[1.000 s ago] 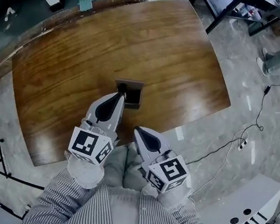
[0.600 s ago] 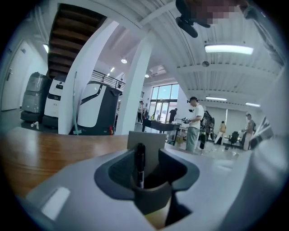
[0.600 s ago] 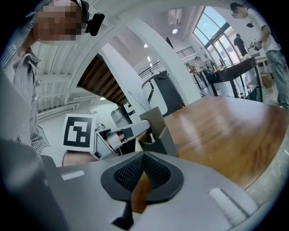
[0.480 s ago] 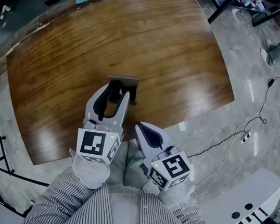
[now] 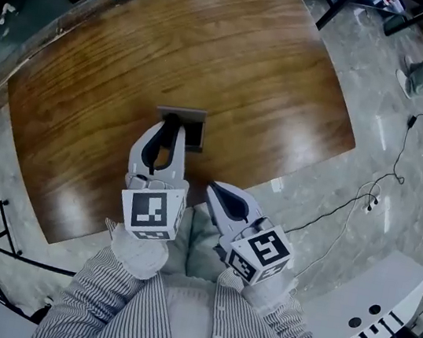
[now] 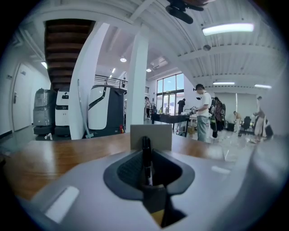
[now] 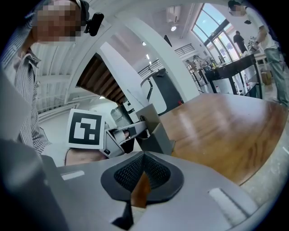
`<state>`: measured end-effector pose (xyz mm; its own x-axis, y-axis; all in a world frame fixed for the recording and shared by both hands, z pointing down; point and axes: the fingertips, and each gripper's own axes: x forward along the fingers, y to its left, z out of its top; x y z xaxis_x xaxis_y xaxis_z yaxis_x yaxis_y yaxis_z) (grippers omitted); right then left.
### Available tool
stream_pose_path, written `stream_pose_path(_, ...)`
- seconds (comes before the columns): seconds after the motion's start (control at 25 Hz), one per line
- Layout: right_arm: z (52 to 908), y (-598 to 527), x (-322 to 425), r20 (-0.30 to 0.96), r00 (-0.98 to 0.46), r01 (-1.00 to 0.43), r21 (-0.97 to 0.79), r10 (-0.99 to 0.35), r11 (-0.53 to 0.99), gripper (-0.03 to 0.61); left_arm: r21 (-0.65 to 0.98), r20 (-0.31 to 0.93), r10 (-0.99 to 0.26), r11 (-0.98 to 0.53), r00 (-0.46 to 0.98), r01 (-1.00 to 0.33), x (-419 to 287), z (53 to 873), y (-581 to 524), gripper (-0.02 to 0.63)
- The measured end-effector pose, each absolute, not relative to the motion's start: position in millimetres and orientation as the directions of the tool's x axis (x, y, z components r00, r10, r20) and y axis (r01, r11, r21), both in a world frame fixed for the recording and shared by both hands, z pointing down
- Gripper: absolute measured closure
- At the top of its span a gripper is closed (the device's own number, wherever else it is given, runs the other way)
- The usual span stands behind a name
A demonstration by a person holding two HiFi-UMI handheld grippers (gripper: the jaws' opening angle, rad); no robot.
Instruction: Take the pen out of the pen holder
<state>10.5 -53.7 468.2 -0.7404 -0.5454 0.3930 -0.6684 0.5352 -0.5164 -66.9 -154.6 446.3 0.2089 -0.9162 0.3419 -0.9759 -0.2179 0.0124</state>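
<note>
A grey square pen holder [image 5: 193,120] stands on the wooden table [image 5: 273,79]. A black pen [image 5: 168,129] sticks up out of it. My left gripper [image 5: 168,124] reaches to the holder with the pen between its jaws. The jaws are closing, and a little room still shows beside the pen. In the left gripper view the pen [image 6: 146,155] stands upright in front of the holder [image 6: 159,134]. My right gripper [image 5: 219,192] hangs shut and holding nothing near the table's front edge, behind and to the right of the holder [image 7: 158,131].
The table's near edge runs just under both grippers, with stone floor [image 5: 354,171] and a black cable [image 5: 357,207] to the right. A white machine [image 5: 379,318] stands at the lower right. People stand at a far table [image 6: 201,113].
The left gripper's jaws, shut a second ago, spread wide on either side of the pen and have now narrowed round it. The right gripper has stayed put.
</note>
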Motion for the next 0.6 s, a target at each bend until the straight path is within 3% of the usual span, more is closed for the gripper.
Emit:
stream_pose_path(0.28, 469.5, -52.5, 14.5, 0.395, -0.742, -0.666, -0.524, -0.542, 0.53, 0.578, -0.008, 0.348, -0.91, -0.241, 0.223, -0.971, -66.1, 448.4, -155.9, 0.548)
stream_pose_path(0.6, 461.0, -51.0, 11.2, 0.377, -0.75, -0.658, -0.518, -0.544, 0.547, 0.578, 0.099, 0.337, -0.898, -0.265, 0.283, -0.959, -65.2, 442.8, -148.3, 0.551)
